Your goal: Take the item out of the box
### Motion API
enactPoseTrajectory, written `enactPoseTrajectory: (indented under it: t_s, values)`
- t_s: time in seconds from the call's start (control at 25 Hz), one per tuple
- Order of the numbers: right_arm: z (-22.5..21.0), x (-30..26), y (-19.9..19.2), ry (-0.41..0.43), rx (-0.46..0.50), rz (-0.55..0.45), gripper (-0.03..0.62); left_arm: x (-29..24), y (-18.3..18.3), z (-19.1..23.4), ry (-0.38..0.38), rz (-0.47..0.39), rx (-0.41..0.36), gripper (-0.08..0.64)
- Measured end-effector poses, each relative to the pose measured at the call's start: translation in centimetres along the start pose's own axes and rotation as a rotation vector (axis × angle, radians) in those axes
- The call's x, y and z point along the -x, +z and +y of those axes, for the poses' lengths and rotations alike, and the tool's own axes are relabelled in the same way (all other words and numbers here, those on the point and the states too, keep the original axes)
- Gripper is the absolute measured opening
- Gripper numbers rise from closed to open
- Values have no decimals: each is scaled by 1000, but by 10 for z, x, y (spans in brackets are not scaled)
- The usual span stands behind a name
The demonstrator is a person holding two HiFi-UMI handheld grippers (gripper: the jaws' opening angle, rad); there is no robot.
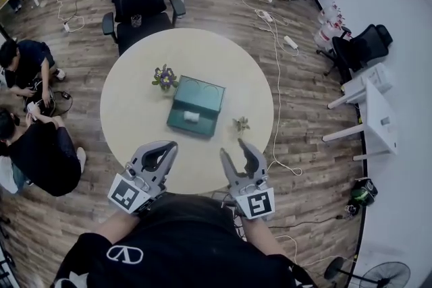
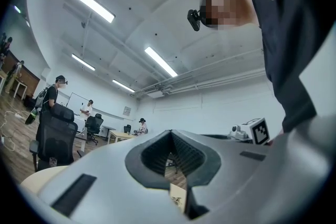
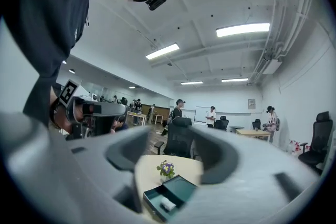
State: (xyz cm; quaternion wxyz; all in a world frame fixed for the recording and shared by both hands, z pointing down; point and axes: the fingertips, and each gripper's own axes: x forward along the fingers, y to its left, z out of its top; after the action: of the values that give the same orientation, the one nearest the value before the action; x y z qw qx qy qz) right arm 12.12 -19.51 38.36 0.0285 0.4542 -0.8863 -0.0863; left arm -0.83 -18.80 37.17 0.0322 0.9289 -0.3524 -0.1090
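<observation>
Left gripper [image 1: 170,147] jaws pressed together, right gripper [image 1: 233,148] jaws slightly spread: we reach to twelve o'clock for the item [image 1: 192,117] in the box [image 1: 204,96]

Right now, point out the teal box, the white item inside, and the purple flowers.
teal box [image 1: 200,94], head view, open lid
white item [image 1: 192,117], head view, its middle
purple flowers [image 1: 164,77], head view, blossoms

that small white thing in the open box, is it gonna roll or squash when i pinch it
The white item looks small and roll-shaped, so it is probably light and may roll if nudged. It seems soft, perhaps squashing a little, though it is too small to be sure. The shallow green box around it might slide if bumped.
</observation>
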Motion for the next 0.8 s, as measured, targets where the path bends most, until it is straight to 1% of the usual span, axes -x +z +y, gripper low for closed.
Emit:
enactPoseTrajectory:
  t_s: [0.04,0.08,0.24,0.32,0.44,0.6,0.64,0.72,0.8]
  values:
    - [-1,-5,-1,1,24,15,435,0,0,1,2,-1,3,6]
    - [-2,-10,-2,4,49,31,572,0,0,2,4,-1,4,6]
    - [-8,-24,-6,44,175,117,568,1,-2,8,13,-3,11,6]
    - [-10,-36,-6,79,239,134,563,3,-4,10,16,-3,15,6]
    - [-15,-55,-26,146,262,237,554,7,-8,14,28,0,27,6]
    - [-20,-89,-53,264,365,327,541,18,-20,23,55,9,43,6]
    - [-21,-97,-60,286,387,347,523,21,-24,25,61,11,49,6]
    - [-22,-112,-75,326,440,395,517,27,-33,27,71,17,63,6]
    - [-23,-128,-87,353,458,425,501,32,-38,28,82,23,77,6]
